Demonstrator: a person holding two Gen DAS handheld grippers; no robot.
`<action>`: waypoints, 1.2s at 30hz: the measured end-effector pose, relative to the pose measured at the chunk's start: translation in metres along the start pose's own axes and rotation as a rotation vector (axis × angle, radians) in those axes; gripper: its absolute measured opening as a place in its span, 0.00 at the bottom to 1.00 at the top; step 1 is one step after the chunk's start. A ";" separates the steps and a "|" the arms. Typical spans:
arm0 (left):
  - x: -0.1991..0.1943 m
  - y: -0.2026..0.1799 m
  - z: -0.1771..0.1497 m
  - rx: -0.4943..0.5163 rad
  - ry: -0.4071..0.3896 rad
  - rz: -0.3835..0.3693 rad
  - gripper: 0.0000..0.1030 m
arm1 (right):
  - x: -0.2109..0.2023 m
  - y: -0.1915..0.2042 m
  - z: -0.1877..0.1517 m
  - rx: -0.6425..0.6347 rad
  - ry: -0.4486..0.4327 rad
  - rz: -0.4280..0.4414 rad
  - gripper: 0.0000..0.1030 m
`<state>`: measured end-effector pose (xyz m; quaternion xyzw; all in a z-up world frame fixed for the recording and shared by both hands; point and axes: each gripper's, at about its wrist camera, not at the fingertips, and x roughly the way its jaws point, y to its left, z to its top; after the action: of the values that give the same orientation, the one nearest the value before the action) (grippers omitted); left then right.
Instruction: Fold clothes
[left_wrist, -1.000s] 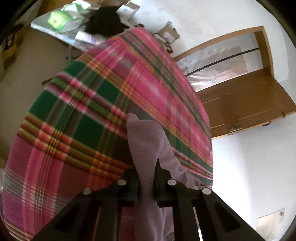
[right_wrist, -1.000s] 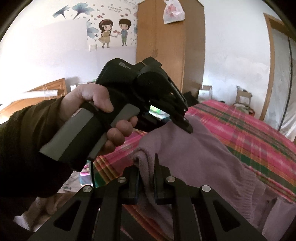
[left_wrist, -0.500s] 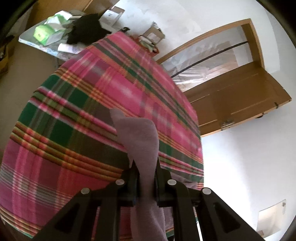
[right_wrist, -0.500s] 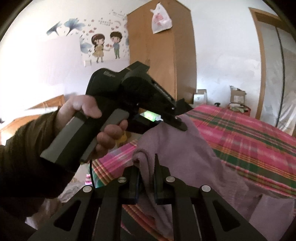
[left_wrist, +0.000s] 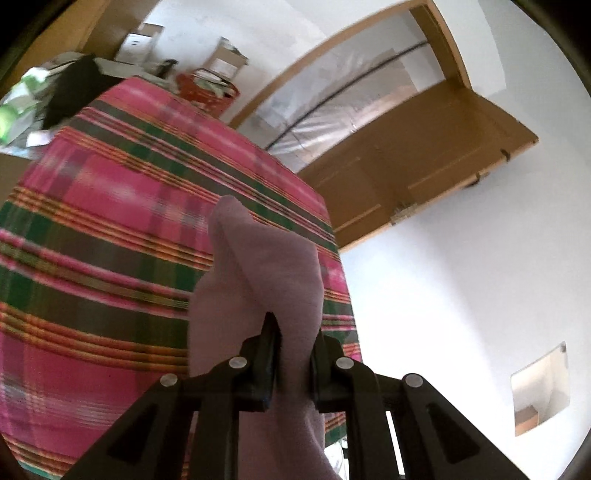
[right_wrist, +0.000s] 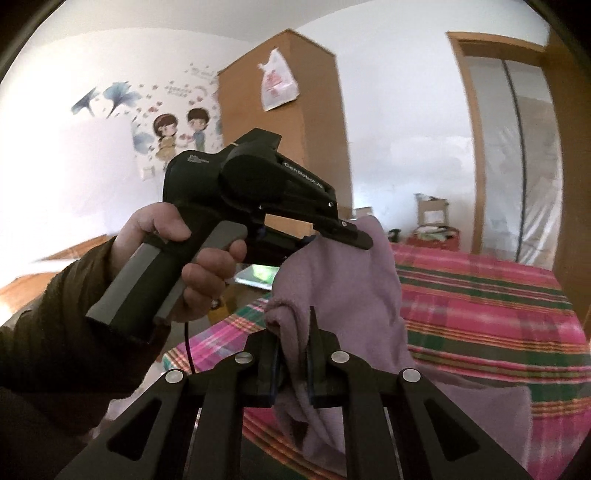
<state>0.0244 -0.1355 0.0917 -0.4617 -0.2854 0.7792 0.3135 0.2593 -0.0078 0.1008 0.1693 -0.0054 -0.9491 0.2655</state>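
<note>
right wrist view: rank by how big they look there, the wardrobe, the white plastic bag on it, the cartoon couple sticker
1. wardrobe, clearly the largest.
2. cartoon couple sticker and white plastic bag: they cover about the same area, so I won't rank them.

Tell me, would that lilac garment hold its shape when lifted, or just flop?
Probably flop: the lilac garment sags in folds between the right gripper and left gripper. It looks fleecy, so likely light and unlikely to slip.
</note>
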 end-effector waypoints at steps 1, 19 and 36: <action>0.006 -0.007 0.000 0.011 0.010 -0.005 0.13 | -0.005 -0.004 0.000 0.006 -0.004 -0.011 0.11; 0.100 -0.077 -0.008 0.094 0.190 -0.041 0.16 | -0.065 -0.067 -0.009 0.113 -0.032 -0.177 0.11; 0.203 -0.092 -0.027 0.099 0.404 0.021 0.20 | -0.093 -0.133 -0.053 0.302 0.022 -0.298 0.11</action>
<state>-0.0068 0.0806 0.0387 -0.5955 -0.1733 0.6871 0.3785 0.2845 0.1577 0.0672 0.2164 -0.1198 -0.9644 0.0936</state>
